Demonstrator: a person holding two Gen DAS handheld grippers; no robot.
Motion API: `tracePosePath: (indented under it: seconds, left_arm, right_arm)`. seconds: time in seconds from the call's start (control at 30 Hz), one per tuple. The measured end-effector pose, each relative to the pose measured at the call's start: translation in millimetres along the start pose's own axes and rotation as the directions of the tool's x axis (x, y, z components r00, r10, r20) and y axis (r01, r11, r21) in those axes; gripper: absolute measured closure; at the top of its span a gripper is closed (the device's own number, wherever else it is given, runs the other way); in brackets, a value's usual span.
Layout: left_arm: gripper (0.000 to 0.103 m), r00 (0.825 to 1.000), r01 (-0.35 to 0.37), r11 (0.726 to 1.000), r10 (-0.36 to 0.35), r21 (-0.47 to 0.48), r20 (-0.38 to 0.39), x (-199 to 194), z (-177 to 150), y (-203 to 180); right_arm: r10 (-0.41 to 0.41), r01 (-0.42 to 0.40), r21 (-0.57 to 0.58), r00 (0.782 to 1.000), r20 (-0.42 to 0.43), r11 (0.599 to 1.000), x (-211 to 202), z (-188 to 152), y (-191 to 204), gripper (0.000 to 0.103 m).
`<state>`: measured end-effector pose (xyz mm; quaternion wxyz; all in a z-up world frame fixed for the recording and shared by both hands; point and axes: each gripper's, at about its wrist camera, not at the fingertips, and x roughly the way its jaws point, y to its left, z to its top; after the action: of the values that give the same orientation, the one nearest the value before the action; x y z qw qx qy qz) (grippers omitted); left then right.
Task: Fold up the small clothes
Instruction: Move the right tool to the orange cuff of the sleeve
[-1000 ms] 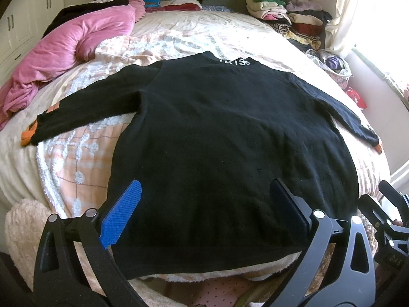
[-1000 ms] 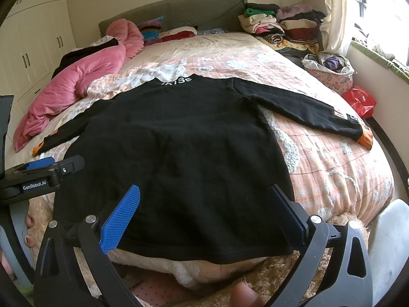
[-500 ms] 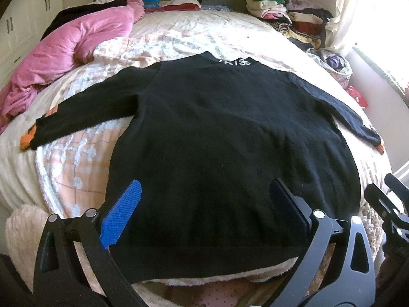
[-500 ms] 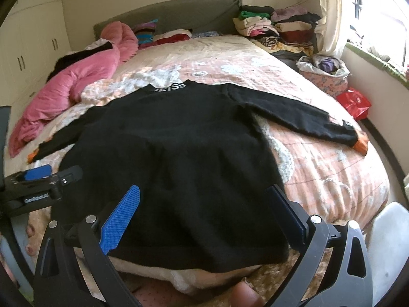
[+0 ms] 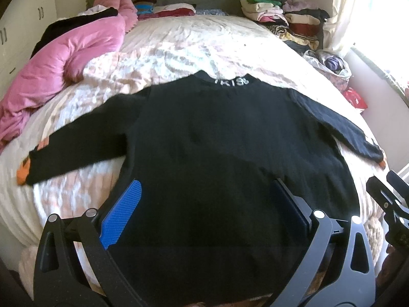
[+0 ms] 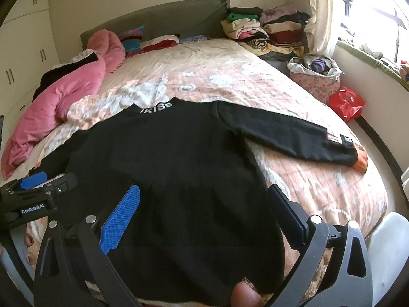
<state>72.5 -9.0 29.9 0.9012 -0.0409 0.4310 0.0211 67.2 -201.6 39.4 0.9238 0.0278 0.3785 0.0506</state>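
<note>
A black long-sleeved knit sweater lies flat on the quilted peach bed, collar at twelve o'clock, sleeves spread (ready for folding). Left hand-held gripper and right hand-held gripper hover at six o'clock, jaws apart, empty.

— What carries everything here?
— A bed with a peach-and-white quilted cover, filling mid-frame.
— And directly on it?
— A black sweater lies flat at centre, sleeves spread, collar toward the headboard. A pink duvet is bunched at upper left. Folded clothes are stacked at upper right, striped and red garments by the headboard.
</note>
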Motion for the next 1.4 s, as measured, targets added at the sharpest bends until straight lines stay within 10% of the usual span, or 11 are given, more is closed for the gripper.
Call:
tracePosePath:
  seconds: [0.9,1.4]
  left_arm:
    - [0.009,0.998,0.040,0.999,-0.040,0.010,-0.057,96,97,-23]
    - [0.009,0.992,0.064,0.997,-0.059,0.035,-0.109,146,126,-42]
  right_arm:
    - [-0.112,0.114,0.220,0.993,-0.025,0.969,77,72,-83,0.004]
    - [-0.216,0.248,0.554,0.969,-0.123,0.795,108,48,-209,0.004]
